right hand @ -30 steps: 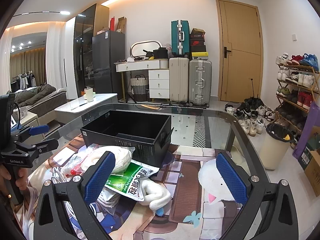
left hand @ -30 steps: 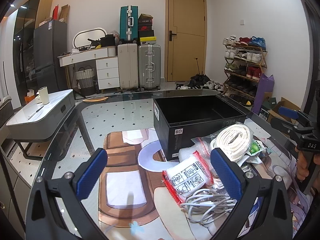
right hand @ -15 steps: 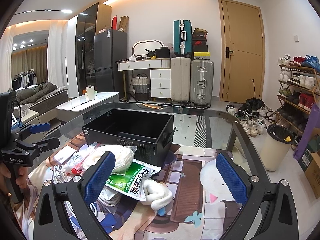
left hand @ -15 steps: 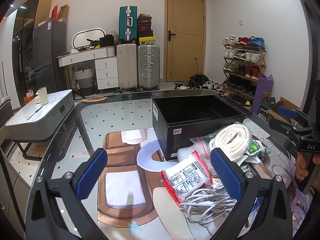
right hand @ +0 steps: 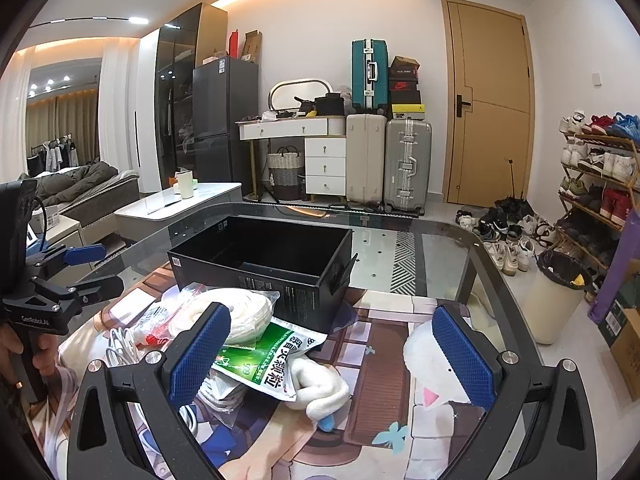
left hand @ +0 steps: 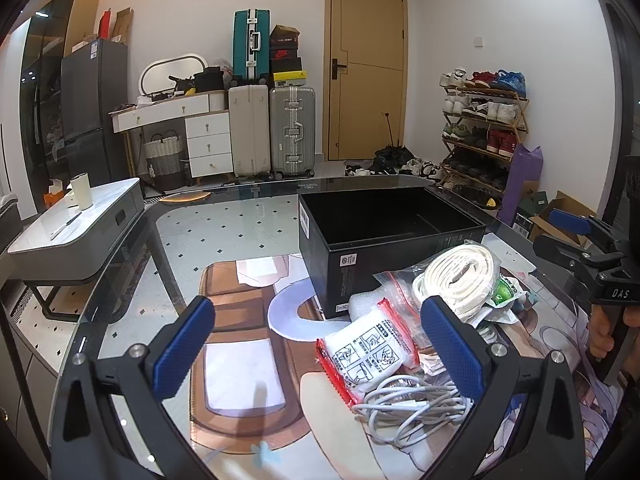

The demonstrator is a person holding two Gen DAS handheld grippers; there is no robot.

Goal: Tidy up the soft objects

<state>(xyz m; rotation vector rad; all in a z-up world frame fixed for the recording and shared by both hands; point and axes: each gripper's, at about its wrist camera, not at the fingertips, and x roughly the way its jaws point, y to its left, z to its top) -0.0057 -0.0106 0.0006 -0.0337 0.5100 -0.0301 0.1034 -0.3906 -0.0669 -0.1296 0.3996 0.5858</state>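
Observation:
An open, empty black box (left hand: 384, 236) stands on the glass table. In front of it lies a pile: a coiled white rope in a clear bag (left hand: 460, 276), a red-edged white packet (left hand: 368, 348), a tangled white cable (left hand: 408, 404) and a green packet (right hand: 264, 356). A white plush (right hand: 320, 388) lies beside the green packet. My left gripper (left hand: 318, 340) is open above the pile's left side, touching nothing. My right gripper (right hand: 332, 354) is open over the pile's right side, also holding nothing.
A printed mat (left hand: 240, 360) covers the near part of the glass table (left hand: 224, 232). Each gripper shows in the other's view, held by a hand: right gripper (left hand: 560, 232), left gripper (right hand: 94, 270). Suitcases (left hand: 272, 128), a shoe rack (left hand: 480, 128) and a bin (right hand: 556, 300) stand beyond the table.
Both views have drifted only slightly. The pile and the box lie as before, and both grippers stay open.

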